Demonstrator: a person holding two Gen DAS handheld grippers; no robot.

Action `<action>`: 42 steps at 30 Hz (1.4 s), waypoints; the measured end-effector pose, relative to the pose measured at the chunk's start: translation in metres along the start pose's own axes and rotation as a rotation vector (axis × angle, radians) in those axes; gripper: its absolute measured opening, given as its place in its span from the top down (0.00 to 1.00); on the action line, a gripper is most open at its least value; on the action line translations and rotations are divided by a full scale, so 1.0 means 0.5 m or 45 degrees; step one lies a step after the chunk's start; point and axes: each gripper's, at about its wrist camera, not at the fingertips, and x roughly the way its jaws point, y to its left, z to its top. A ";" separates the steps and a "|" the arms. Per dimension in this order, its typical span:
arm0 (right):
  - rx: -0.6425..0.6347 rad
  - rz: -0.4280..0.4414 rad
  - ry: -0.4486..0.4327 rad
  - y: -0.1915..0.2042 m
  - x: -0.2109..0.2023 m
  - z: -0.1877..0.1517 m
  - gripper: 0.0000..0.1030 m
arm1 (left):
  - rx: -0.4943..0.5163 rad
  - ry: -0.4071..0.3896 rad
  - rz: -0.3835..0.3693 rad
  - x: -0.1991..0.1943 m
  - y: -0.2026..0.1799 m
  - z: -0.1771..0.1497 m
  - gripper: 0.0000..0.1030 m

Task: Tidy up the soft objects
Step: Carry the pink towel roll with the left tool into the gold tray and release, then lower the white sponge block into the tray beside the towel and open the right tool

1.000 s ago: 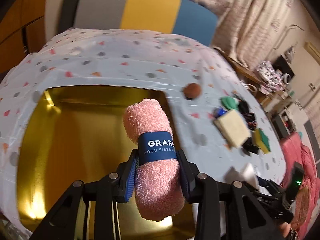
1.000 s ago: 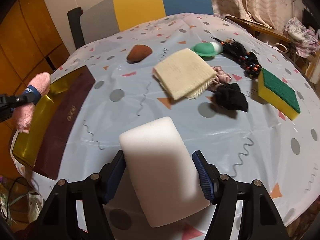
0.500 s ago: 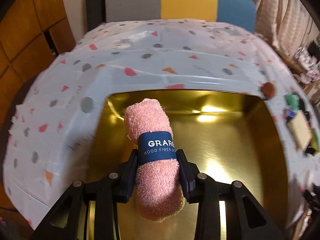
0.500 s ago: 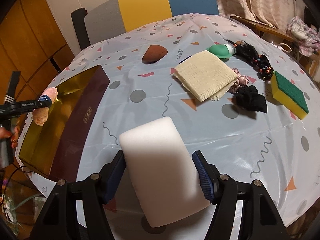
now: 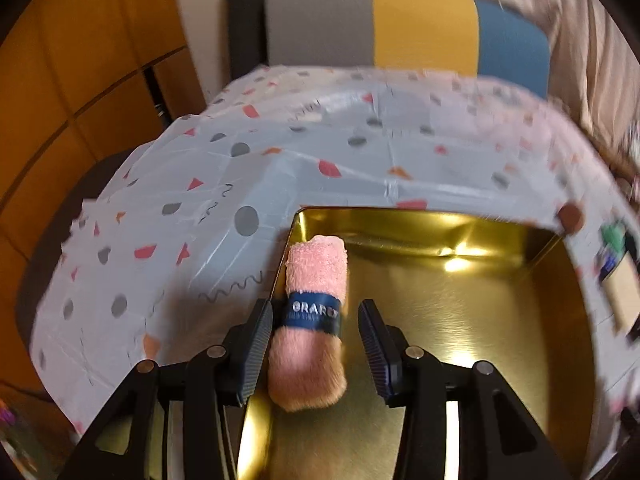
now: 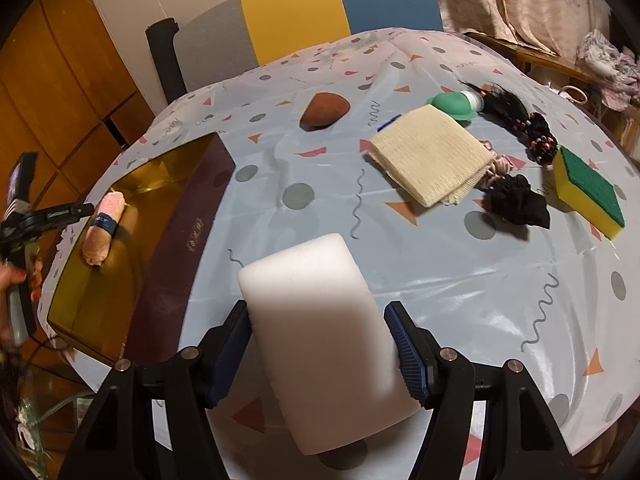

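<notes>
The left gripper [image 5: 316,344] has its jaws spread, with a clear gap between the right finger and the pink rolled towel [image 5: 312,320] lying between them; the left finger sits just beside the towel's blue paper band, and whether it touches cannot be told. The towel lies inside the gold tin [image 5: 460,320], along its left wall near the far left corner, its far end pointing toward the far rim. In the right wrist view the same towel shows at the left edge of the tin, with the left gripper's fingers just to its left. The right gripper [image 6: 320,356] is closed on a white foam block [image 6: 320,344], both blue-ribbed fingers pressed against its sides, and the block is held above the patterned tablecloth [image 6: 440,248] near the table's near edge. The tin sits at the left of the table, its dark maroon outer wall facing right. Farther out lie a brown rounded sponge [image 6: 324,109] toward the far middle, a folded cream cloth [image 6: 432,154] to its right, a green silicone item [image 6: 454,105] beyond the cloth, a black beaded hair tie [image 6: 516,120] at the far right, a black scrunchie [image 6: 516,200] just near the cloth, and a yellow and green scouring sponge [image 6: 588,192] at the right. A grey, yellow and blue chair [image 6: 304,16] stands behind the table.
</notes>
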 end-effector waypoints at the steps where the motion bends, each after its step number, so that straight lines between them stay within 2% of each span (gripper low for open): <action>1: -0.004 0.007 -0.005 0.005 -0.001 0.003 0.34 | -0.043 -0.023 -0.034 -0.017 0.005 -0.013 0.56; 7: -0.054 0.036 -0.033 0.044 -0.005 0.034 0.34 | -0.203 -0.063 -0.229 -0.085 -0.009 -0.103 0.56; 10: -0.092 0.060 -0.053 0.073 -0.013 0.061 0.34 | -0.240 -0.082 -0.252 -0.106 -0.016 -0.134 0.56; 15: -0.158 0.139 -0.050 0.151 -0.010 0.108 0.34 | -0.294 -0.043 -0.286 -0.125 -0.017 -0.172 0.56; 18: -0.214 0.193 -0.022 0.214 0.011 0.131 0.33 | -0.298 -0.038 -0.272 -0.135 -0.010 -0.189 0.56; 22: -0.264 0.270 0.037 0.306 0.061 0.161 0.33 | -0.371 -0.038 -0.265 -0.145 0.013 -0.210 0.56; 27: -0.216 0.345 0.147 0.394 0.140 0.190 0.33 | -0.393 -0.048 -0.237 -0.151 0.021 -0.217 0.56; 36: -0.179 0.302 0.247 0.511 0.272 0.225 0.32 | -0.443 -0.033 -0.239 -0.143 0.042 -0.216 0.56; 42: -0.100 0.268 0.270 0.522 0.324 0.239 0.30 | -0.481 -0.028 -0.237 -0.142 0.055 -0.218 0.56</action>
